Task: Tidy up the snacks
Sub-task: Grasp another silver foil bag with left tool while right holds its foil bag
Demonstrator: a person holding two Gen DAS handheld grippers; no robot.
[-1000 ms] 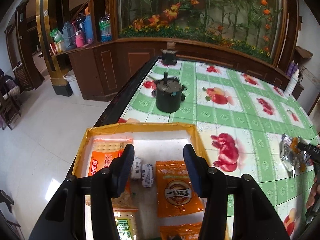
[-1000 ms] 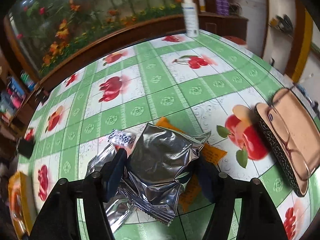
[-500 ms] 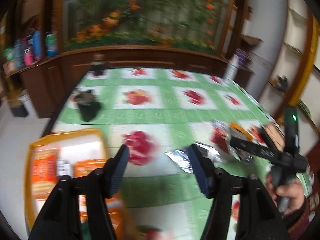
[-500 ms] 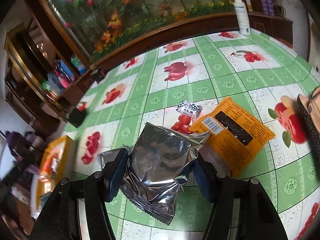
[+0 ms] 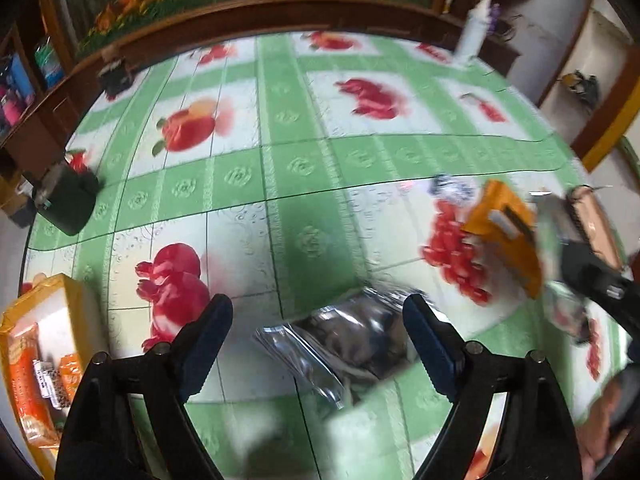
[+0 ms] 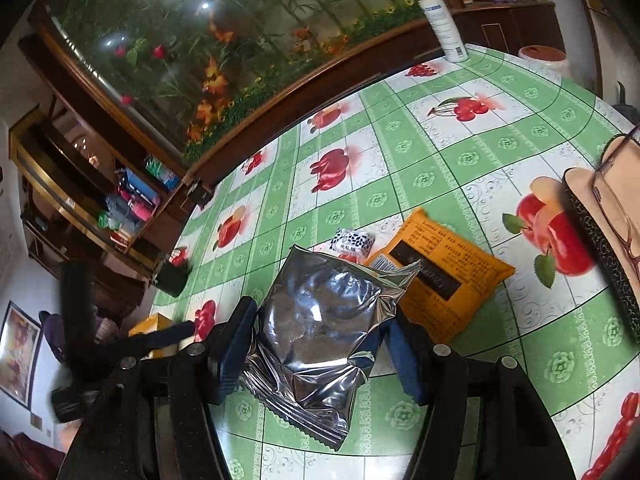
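A: Right hand-held gripper (image 6: 318, 344) first?

B: Clamped on a silver foil snack packet (image 6: 320, 320), pads pressing both sides, packet lifted off the worktop (image 6: 460, 152) and crinkled at the bottom seam.

A: Left hand-held gripper (image 5: 318, 340)?

B: Jaws opening, standing wide, nothing gripped. A second silver packet (image 5: 352, 344) lies flat on the worktop between the fingers; the pads are not on it. Frame is blurred there.

A: What's just past the right one?

B: Orange snack packet (image 6: 442, 276) flat on the worktop, back side up with a black label strip. A small black-and-white wrapped candy (image 6: 352, 242) sits just beside its upper left corner. Both show in the left wrist view too, far right, smeared.

A: Where do the sorted snacks sit?

B: Yellow tray (image 5: 86, 308) at the worktop's left edge, orange packets (image 5: 28, 380) inside it. Only partly in view.

A: Other stuff?

B: Glasses case (image 6: 600, 232) with spectacles on top at the right edge, white spray bottle (image 6: 442, 20) at the far edge, dark pot (image 5: 68, 204) at the far left. Tablecloth is green check with fruit prints.
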